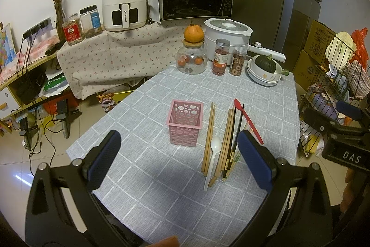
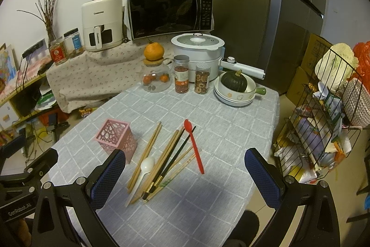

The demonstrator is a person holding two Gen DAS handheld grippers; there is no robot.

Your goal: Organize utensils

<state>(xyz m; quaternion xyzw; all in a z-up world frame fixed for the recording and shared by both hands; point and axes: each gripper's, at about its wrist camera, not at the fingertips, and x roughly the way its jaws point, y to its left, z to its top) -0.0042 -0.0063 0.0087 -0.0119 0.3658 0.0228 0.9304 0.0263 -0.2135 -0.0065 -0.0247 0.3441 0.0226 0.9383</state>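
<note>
Two grippers hang above the grey checked tablecloth [image 1: 143, 177], and neither has anything in its grasp. Biggest piece in play is the pink perforated utensil holder [image 1: 185, 123], standing upright and empty near the table's middle. Just to its right lies the loose spread: wooden chopsticks [image 1: 209, 133], a pair of black chopsticks [image 1: 235, 131], a red spoon [image 1: 248, 120] and, smallest, a white plastic spoon [image 1: 212, 160] resting across the wooden sticks.

Left gripper [image 1: 179, 160]: jaws spread wide, nothing between them, hovering short of the holder. Right gripper [image 2: 185, 179]: equally wide open, empty, poised over the near ends of the pile.

By the look of it, no sorting has been done yet; this is the approach to a first pick. Next move likely calls for the right gripper to drop onto one utensil, and the red spoon, lying slightly apart, looks the cleanest grab.

Only the right wrist view shows the red spoon whole and clear of the black chopsticks; in the left view a finger hides its handle end.
</note>
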